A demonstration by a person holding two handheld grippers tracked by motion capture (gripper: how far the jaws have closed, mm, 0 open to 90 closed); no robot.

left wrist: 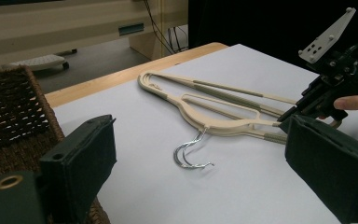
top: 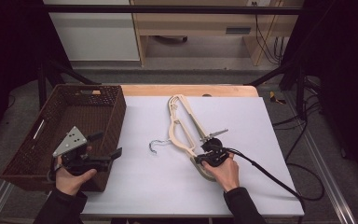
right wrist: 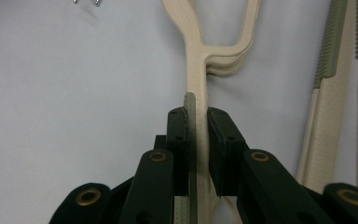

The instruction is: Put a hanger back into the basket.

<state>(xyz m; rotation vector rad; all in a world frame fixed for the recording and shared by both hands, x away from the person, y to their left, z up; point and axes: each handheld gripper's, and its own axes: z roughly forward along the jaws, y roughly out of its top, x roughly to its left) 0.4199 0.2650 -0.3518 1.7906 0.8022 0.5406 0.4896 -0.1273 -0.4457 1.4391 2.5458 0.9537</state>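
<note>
Closed black jaws of the right gripper point(right wrist: 197, 154) are seen clamped on one arm of the cream hangers point(right wrist: 198, 60), whose long axis runs straight ahead of the jaws. From above, the hangers point(top: 182, 128) are shown stacked on the white table point(top: 242, 196), stretching from the right gripper point(top: 204, 150) away toward the far edge, with the metal hooks point(top: 156, 145) pointing left toward the wicker basket point(top: 51, 135). The left gripper point(top: 117, 153), jaws spread and holding nothing, is held at the basket's wall, well apart from the hangers. The hooks point(left wrist: 191, 156) are shown plainly in the left gripper view.
</note>
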